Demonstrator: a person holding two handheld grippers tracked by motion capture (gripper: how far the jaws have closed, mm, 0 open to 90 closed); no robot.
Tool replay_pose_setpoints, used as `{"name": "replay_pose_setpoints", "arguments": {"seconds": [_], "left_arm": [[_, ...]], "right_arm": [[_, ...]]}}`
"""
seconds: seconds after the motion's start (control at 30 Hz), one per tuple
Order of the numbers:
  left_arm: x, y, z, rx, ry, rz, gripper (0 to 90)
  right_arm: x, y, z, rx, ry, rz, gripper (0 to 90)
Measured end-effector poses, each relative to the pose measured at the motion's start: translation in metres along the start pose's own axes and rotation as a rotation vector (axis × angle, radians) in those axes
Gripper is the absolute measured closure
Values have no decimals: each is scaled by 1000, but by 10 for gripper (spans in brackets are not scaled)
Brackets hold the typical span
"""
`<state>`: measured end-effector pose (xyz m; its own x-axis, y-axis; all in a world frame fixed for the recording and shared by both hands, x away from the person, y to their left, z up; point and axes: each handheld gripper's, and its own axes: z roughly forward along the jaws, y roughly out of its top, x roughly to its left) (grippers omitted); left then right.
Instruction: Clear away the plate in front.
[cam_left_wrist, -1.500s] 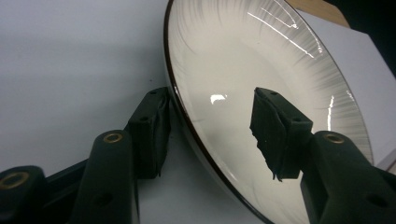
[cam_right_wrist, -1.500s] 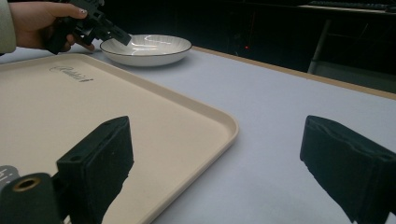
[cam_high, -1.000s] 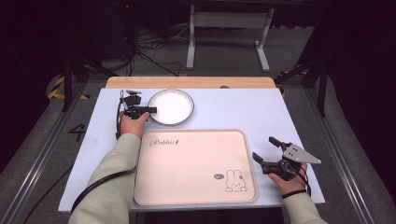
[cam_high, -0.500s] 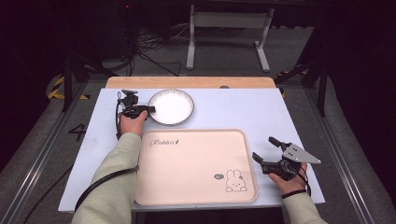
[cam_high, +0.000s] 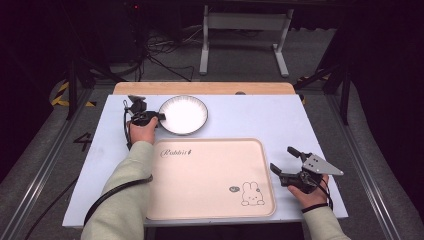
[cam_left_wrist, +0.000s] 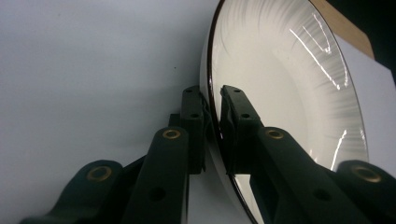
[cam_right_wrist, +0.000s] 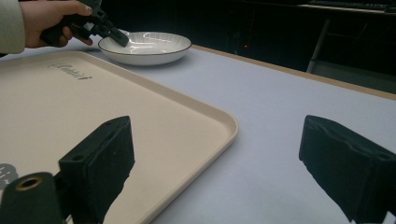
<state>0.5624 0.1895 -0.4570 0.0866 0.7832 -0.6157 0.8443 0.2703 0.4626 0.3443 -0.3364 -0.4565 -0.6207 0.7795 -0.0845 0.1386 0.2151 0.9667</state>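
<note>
Plate (cam_left_wrist: 280, 93) is cut off at the edges of the left gripper view, its underside hidden by the jaws. It sits at the table's (cam_high: 280, 120) far left, just beyond the tray (cam_high: 210, 175). Left gripper (cam_left_wrist: 215, 116) has just closed, now clamped on the plate's rim w/ one jaw inside, one outside; 1 s ago a bit wider. Right gripper (cam_high: 286, 160) spread wide, empty, beside the tray's right edge, unmoved.
</note>
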Motion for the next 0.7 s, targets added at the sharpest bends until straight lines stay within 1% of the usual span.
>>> {"name": "replay_pose_setpoints", "arguments": {"seconds": [0.03, 0.13, 0.2, 0.23, 0.27, 0.33, 0.43, 0.5, 0.53, 0.6, 0.7], "left_arm": [[-2, 0, -1, -12, -10, -6, 817], [-6, 2, -4, -20, -27, 13, 835], [-8, 3, -7, -22, -55, 13, 836], [-9, 2, -7, -27, -61, 10, 835], [-10, 3, -8, -23, -60, 19, 833], [-12, 2, -10, -38, -71, 10, 829], [-17, 1, -13, -57, -73, 28, 822], [-21, 1, -15, -59, -76, 42, 816], [-23, 2, -16, -58, -93, 47, 813], [-27, 3, -18, -50, -113, 61, 811], [-33, 4, -23, -55, -128, 81, 813]], "right_arm": [[0, 0, 0, 0, 0, 1, 109], [0, 0, 0, -1, 1, 0, 109], [0, 0, 0, 0, 1, 0, 109], [0, 0, 0, 0, 1, 0, 109], [0, 0, 0, 0, 1, 0, 109], [0, 0, 0, 1, 3, -2, 109], [0, 0, 0, 1, 2, -5, 109], [0, 0, 0, 1, 3, -4, 109], [0, 0, 0, 1, 2, -4, 109], [0, 0, 0, 2, 3, -2, 109], [0, 0, 0, 1, 4, -2, 109]]}}
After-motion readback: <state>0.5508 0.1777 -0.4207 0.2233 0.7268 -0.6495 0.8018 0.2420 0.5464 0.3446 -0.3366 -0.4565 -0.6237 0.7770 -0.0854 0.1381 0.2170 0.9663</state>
